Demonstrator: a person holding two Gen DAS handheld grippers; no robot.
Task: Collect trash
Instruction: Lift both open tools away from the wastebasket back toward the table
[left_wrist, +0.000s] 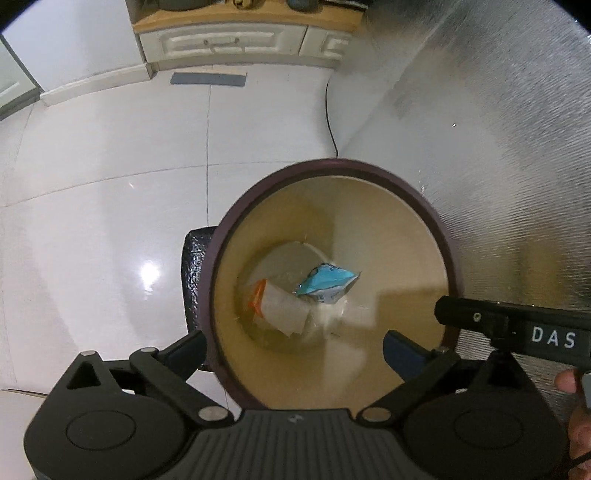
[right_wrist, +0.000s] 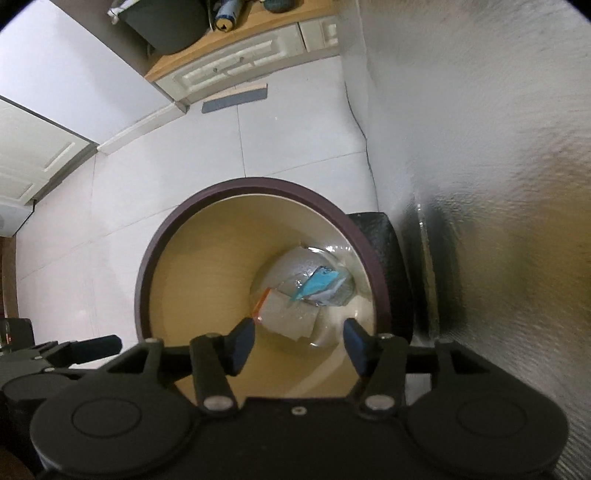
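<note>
Both grippers point down over a round, dark-rimmed bin (left_wrist: 436, 236) on glossy white floor tiles (left_wrist: 92, 206). Crinkled blue wrapper (left_wrist: 325, 282) and creased white packet (left_wrist: 282, 310) lie at its smooth tan bottom. Left gripper (left_wrist: 295, 347) jaws spread wide, right gripper (right_wrist: 299, 334) jaws partly apart, both empty.

- The print on the blue wrapper (left_wrist: 325, 282) in the bin (left_wrist: 236, 229) is too small to read.
- Items atop the cabinet (left_wrist: 236, 40) are cut off.
- The black pedal (right_wrist: 384, 258) is partly hidden behind the bin.

Glossy white floor tiles (left_wrist: 92, 155) (glare spots), a cream cabinet (left_wrist: 236, 42) at the back, silver textured sheet (left_wrist: 498, 129) at right.
</note>
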